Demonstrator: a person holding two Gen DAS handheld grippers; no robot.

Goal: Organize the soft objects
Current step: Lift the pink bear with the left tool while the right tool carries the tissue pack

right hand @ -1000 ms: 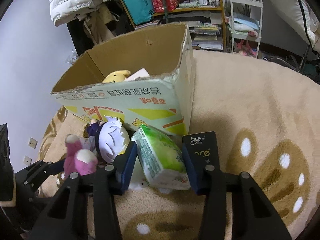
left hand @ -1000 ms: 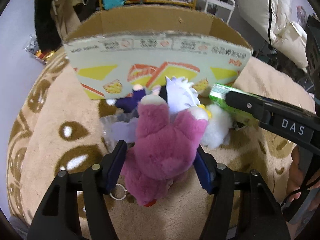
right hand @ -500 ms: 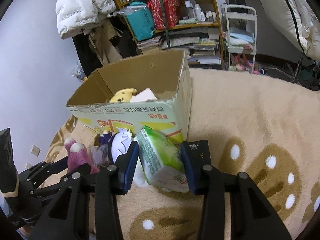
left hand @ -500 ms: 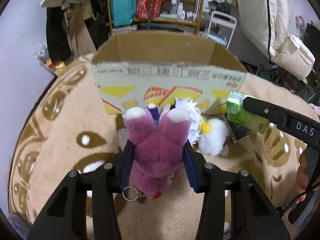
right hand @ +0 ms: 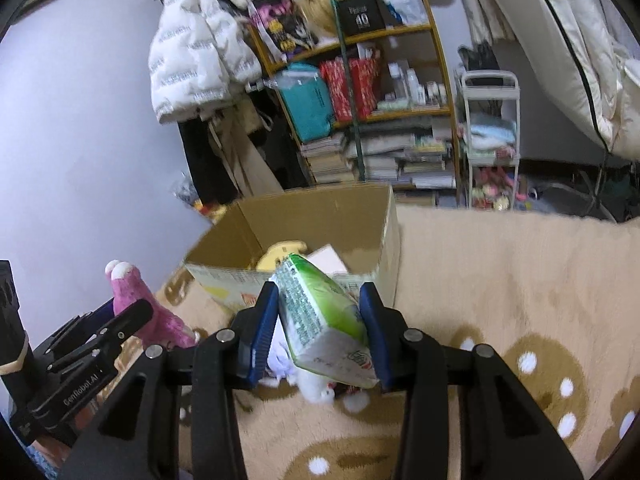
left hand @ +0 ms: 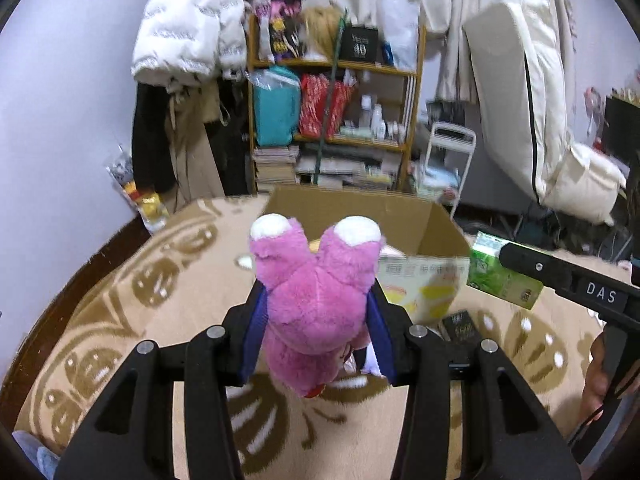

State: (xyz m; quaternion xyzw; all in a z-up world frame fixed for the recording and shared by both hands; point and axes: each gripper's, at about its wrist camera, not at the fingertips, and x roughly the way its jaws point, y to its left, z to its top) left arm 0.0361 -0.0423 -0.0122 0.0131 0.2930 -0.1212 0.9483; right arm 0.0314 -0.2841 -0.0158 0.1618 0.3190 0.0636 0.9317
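Note:
My left gripper (left hand: 316, 312) is shut on a pink plush toy (left hand: 316, 292) and holds it in the air in front of the open cardboard box (left hand: 436, 220). The plush also shows in the right wrist view (right hand: 136, 300). My right gripper (right hand: 318, 320) is shut on a green tissue pack (right hand: 320, 320), held above the rug just before the box (right hand: 320, 208). The pack also shows at the right of the left wrist view (left hand: 500, 276). A yellow plush (right hand: 280, 254) and a white item lie inside the box.
A beige patterned rug (right hand: 520, 280) covers the floor. A white plush (right hand: 316, 388) and a black packet (left hand: 460, 324) lie on it below the grippers. A cluttered shelf (left hand: 332, 120), a hanging white jacket (right hand: 192, 60) and a white cart (right hand: 488, 140) stand behind the box.
Both grippers have lifted their loads off the rug and risen. The box now sits lower in both views and its inside shows more.

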